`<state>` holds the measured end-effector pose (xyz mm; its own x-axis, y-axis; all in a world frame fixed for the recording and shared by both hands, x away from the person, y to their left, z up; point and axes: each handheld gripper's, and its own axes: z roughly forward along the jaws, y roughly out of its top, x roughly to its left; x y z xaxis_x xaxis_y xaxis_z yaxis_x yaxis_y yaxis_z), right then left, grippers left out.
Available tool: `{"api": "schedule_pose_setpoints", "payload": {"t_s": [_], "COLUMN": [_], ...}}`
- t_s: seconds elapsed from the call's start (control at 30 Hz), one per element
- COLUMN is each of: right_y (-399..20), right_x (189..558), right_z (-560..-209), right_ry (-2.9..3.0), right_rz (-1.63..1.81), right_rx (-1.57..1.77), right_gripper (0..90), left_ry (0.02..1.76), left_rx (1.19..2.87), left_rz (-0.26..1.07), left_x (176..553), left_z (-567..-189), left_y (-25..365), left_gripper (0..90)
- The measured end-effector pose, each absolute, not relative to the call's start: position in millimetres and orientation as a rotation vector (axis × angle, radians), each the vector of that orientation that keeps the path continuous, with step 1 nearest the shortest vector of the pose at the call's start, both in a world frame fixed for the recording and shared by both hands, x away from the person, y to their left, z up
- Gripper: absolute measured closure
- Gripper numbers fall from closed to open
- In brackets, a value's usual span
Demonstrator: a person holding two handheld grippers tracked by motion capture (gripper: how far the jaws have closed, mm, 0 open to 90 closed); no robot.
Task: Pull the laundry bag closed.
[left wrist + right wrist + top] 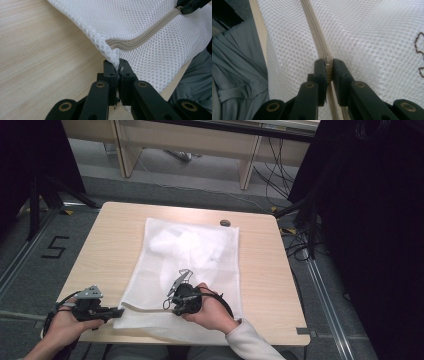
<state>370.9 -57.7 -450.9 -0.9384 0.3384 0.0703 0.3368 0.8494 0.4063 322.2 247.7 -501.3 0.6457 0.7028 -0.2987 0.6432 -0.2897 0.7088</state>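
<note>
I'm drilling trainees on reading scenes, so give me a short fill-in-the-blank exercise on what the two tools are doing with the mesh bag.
1. The left tool is shut on a ____ of the white mesh bag.
2. The right tool is shut on the bag's beige ____.
3. The bag lies on a ____ table.
4. Inside the bag lies something ____ in colour.

Missing words: corner; zipper; wooden; white

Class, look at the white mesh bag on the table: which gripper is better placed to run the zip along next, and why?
Probably the right gripper: its jaws are shut on the zip pull of the mesh bag, on the zip. The left gripper pinches the bag's corner, anchoring it.
</note>
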Motion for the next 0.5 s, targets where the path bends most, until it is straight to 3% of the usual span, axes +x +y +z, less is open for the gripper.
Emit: {"api": "schedule_pose_setpoints", "payload": {"t_s": [0.5], "right_y": [-64.2], "right_x": [370.6], "right_z": [-449.1], "right_ry": [3.009], "right_rz": [0.659], "right_rx": [0.563], "right_gripper": [82.3], "left_ry": [1.055], "left_rx": [2.011], "left_rz": [0.09], "left_x": [322.1], "left_z": [-501.1], "left_y": [247.9], "left_gripper": [85.9]}}
